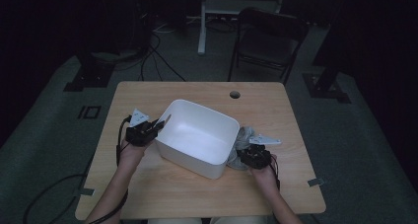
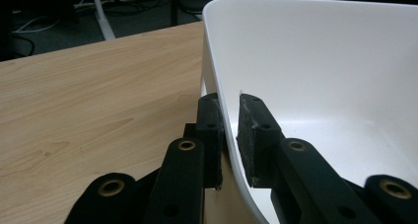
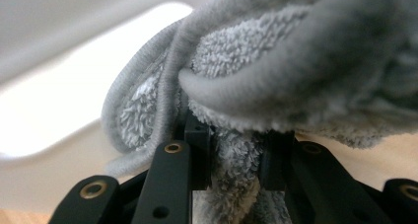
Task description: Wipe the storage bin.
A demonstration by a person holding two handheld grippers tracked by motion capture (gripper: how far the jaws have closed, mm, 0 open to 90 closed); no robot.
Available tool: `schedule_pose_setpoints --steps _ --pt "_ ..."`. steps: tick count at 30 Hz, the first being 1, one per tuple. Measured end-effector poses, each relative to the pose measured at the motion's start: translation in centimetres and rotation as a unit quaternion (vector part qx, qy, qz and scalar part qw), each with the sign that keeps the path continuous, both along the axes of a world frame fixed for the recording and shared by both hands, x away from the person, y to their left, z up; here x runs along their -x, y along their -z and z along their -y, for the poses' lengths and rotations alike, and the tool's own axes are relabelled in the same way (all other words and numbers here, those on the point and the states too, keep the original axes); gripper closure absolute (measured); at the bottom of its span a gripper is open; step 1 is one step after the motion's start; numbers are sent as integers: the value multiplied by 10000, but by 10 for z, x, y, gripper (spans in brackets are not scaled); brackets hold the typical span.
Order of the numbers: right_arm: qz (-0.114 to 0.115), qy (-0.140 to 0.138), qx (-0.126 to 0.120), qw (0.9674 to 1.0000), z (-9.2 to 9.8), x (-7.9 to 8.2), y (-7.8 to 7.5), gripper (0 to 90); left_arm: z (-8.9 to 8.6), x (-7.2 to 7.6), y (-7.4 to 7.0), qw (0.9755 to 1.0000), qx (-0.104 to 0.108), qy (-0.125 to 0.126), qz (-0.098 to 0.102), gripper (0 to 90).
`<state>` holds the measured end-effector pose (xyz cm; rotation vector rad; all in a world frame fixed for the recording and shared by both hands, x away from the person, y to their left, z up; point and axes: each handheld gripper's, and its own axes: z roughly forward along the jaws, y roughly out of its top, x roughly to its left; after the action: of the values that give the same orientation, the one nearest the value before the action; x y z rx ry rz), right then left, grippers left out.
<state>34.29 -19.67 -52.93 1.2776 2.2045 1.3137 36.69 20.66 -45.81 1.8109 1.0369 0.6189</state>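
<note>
The wooden table [image 1: 148, 194] carries everything in front of me, with a round cable hole [image 1: 234, 94] near its far edge. On its middle sits the white tub [image 1: 199, 135], turned at an angle to the table's edges and empty inside as far as I can see from above.

My left gripper [image 1: 158, 124] is at the tub's left rim. In the left gripper view its jaws straddle the tub's thin wall [image 2: 231, 135], one pad outside and one inside, clenched on it so the rim runs up between them. My left hand [image 1: 130, 152] rests low on the table just behind it.

At the tub's right side lies the grey towel [image 1: 242, 142], bunched up against the outer wall and resting on the table. My right gripper [image 1: 245, 155] is clamped on a fold of it: in the right gripper view the fluffy cloth [image 3: 236, 169] is squeezed between the two black jaws, and more of it bulges over them, with the tub's pale wall [image 3: 59, 115] just behind.
</note>
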Motion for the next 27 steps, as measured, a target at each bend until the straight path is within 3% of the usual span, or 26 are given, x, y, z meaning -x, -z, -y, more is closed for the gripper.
schedule_pose_setpoints --steps 4,7,10,13,15,20,27 --pt "-188 20 241 9995 -4 -5 10 716 0 0 0 10000 26 -22 -8 798" --pt "-315 27 128 9994 -1 -7 12 713 -2 -1 0 10000 65 -32 -40 798" --pt "-227 22 -81 9997 6 -4 3 710 -5 -1 -1 9998 155 33 -103 797" --pt "-79 -6 -274 9996 14 2 -12 705 -14 -1 -4 9985 343 375 -189 745" --pt "47 -7 -324 9995 21 8 -21 704 -16 0 -4 9982 341 444 -226 745" --pt "196 47 -455 9988 41 25 -34 697 -16 6 -5 9985 207 446 -248 714" --pt "180 81 -525 9984 55 40 -33 692 -10 17 -9 9986 -89 401 -325 644"
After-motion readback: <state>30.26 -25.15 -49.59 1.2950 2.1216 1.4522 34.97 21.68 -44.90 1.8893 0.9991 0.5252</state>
